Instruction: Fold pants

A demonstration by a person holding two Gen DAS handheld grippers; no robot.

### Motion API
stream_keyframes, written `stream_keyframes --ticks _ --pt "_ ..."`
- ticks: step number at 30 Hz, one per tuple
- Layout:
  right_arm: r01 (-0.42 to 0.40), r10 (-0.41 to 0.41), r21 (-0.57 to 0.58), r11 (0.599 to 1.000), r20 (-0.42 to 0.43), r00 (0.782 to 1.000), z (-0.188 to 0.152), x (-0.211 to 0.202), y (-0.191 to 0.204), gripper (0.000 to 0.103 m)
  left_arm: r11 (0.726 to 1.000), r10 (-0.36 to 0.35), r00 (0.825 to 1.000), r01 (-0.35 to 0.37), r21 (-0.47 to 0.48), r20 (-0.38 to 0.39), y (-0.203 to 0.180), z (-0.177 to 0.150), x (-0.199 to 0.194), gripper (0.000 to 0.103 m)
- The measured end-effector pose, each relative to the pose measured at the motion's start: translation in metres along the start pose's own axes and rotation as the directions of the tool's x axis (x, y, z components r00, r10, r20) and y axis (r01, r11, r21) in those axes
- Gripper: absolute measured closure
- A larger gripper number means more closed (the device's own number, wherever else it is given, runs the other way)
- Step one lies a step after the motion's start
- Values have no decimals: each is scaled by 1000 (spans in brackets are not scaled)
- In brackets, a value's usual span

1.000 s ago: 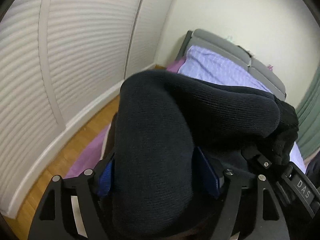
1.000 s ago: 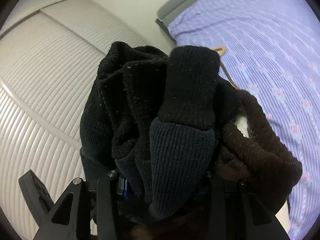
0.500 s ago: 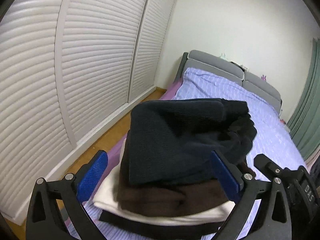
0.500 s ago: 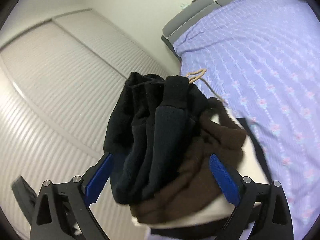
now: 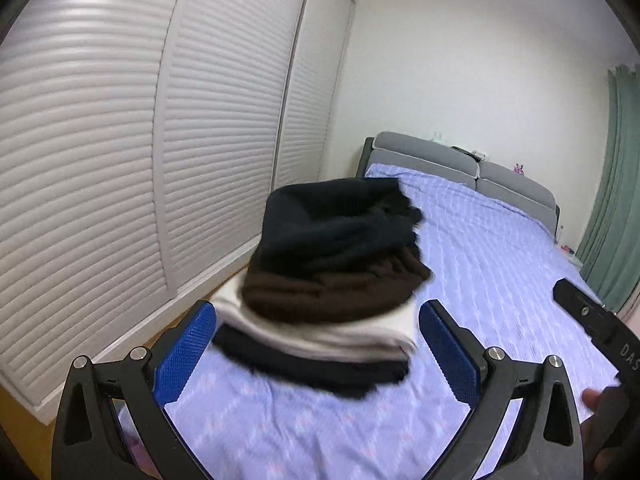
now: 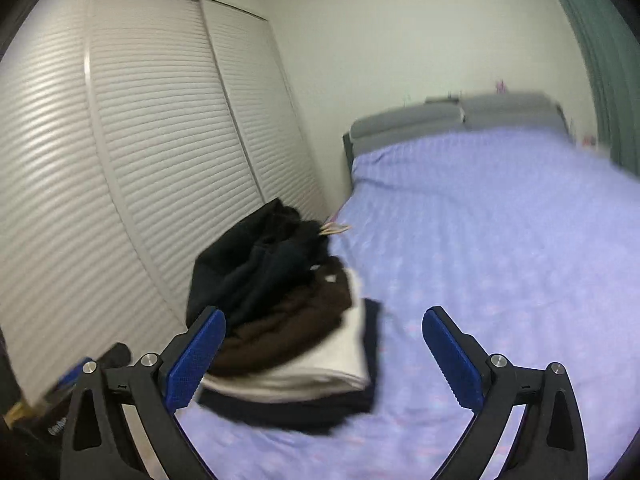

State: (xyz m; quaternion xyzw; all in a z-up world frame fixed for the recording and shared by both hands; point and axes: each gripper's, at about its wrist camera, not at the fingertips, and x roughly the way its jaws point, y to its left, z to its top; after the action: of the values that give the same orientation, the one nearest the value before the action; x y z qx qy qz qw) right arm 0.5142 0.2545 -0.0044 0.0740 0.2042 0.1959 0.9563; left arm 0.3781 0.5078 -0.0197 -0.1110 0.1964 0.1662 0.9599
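Note:
The folded dark navy knit pants lie on top of a stack of folded clothes (brown, white and black layers) at the left edge of the purple bed. My left gripper stands open in front of the stack, pulled back from it, with nothing between its blue pads. In the right wrist view the pants sit up and left of my right gripper. Its jaws are opening, wide apart, and only bedsheet shows between them. The right gripper's black body shows at the left view's right edge.
White louvered closet doors run along the left, with a strip of wood floor beside the bed. A grey headboard and green curtain stand at the far end. A wooden hanger pokes out behind the stack.
Both grippers were shut on the dark pants a second ago. They have let go, opened wide and drawn back and up, leaving the pants on the stack.

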Motion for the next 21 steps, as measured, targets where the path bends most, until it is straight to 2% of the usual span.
stream_keyframes --ticks 2,7,10,15,21 --pt "34 -32 -49 998 32 999 -4 -37 -13 2 1000 0 1000 -1 14 11 -24 -18 -32 0" --pt "109 -95 -126 986 109 990 -17 -155 -71 0 996 -89 995 90 28 -32 -95 -61 -109 0" --pt "164 -143 -145 976 146 979 -22 -229 -112 0 992 -109 993 111 57 -46 -137 -80 -146 0" --pt "227 -206 -141 964 146 968 -27 -323 -163 0 980 -154 987 159 122 -50 -198 -110 -209 0" --pt "281 -261 -127 951 155 953 -43 -420 -209 0 965 -205 979 206 163 -24 -242 -135 -278 0"
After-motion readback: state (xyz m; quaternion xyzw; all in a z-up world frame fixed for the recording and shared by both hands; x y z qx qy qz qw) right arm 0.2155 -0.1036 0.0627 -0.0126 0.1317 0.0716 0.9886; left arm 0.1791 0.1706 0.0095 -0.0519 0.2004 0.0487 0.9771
